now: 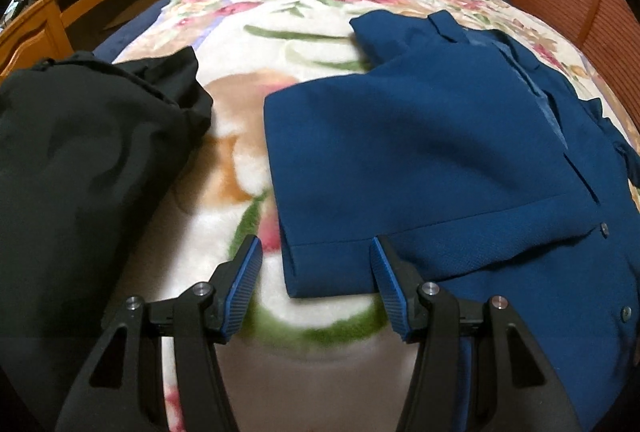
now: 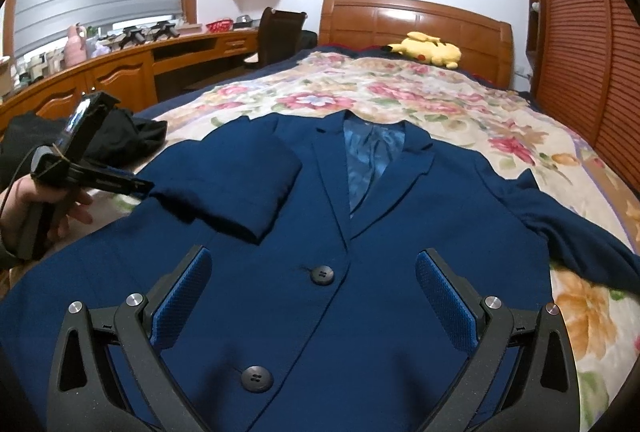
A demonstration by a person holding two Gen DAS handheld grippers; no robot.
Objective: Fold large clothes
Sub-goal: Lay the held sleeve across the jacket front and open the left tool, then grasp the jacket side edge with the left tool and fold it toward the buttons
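A dark blue blazer (image 2: 400,232) lies face up on the floral blanket, buttoned, collar toward the headboard. Its left sleeve (image 2: 240,187) is folded in across the chest; the other sleeve (image 2: 580,236) stretches out to the right. In the left wrist view the blazer (image 1: 420,151) fills the right half. My left gripper (image 1: 316,248) is open and empty, its fingers either side of the folded sleeve's cuff (image 1: 332,272). It also shows in the right wrist view (image 2: 144,185), held by a hand at the blazer's left edge. My right gripper (image 2: 314,260) is open and empty above the top button (image 2: 322,275).
A black garment (image 1: 80,159) lies bunched on the bed's left side. A yellow plush toy (image 2: 430,49) sits by the wooden headboard (image 2: 416,19). A wooden desk (image 2: 120,71) and chair (image 2: 280,31) stand to the left, louvred wardrobe doors (image 2: 580,51) to the right.
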